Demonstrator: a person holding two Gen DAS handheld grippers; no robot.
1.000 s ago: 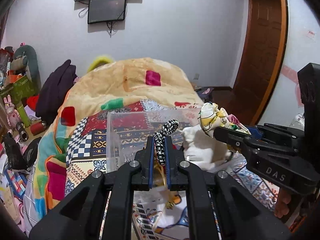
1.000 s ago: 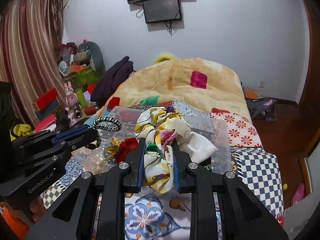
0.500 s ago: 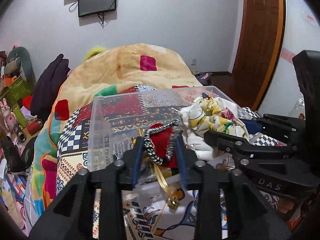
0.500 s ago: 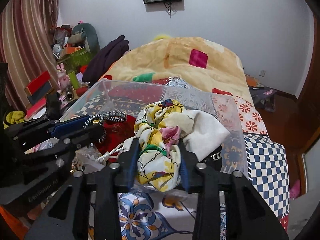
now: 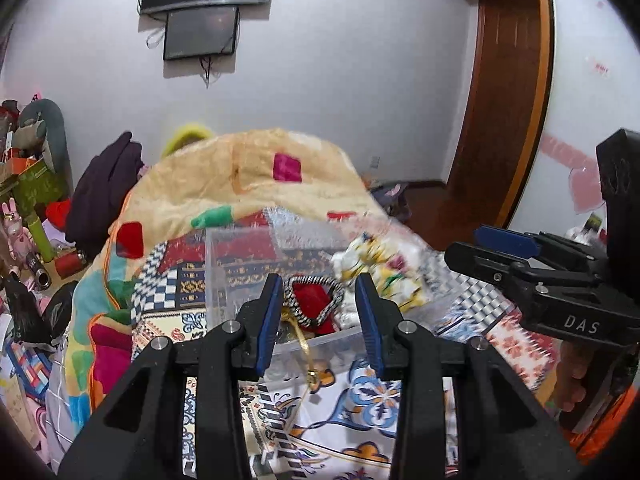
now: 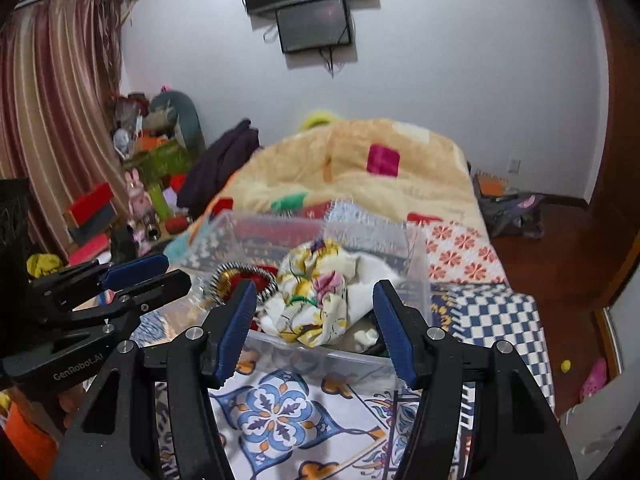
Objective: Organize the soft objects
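**Scrunchies lying in the bin, both grippers standing off empty**

Scrunchies are sitting inside the clear plastic bin (image 6: 416, 280) on the bed (image 6: 472, 308). The black-and-white striped hair tie (image 5: 312, 296) is lying looped over a red soft item (image 5: 310, 294) at the left of the bin, and the floral scrunchie (image 6: 316, 300) is resting just beside it, against a white cloth (image 6: 372, 276) towards the right.

The left gripper (image 5: 319, 316) is hovering at the near wall of the bin with its jaws spread wide and nothing between them; the striped tie is showing in the gap but beyond the tips. The right gripper (image 6: 314, 328) is likewise standing with its jaws released and empty, the floral scrunchie lying apart from both pads.

Judging by this, the placing step for these two pieces is looking finished. What is left is hard to judge: no other loose soft things are showing on the patterned bedspread (image 6: 280, 412) near the bin.

A gold ribbon or cord (image 5: 302, 344) is trailing over the bin's near wall, and its origin is unclear. The bin's floor is being hidden by its contents, a dark item at the right corner is too small to identify, and the far rim is blurring in both views.
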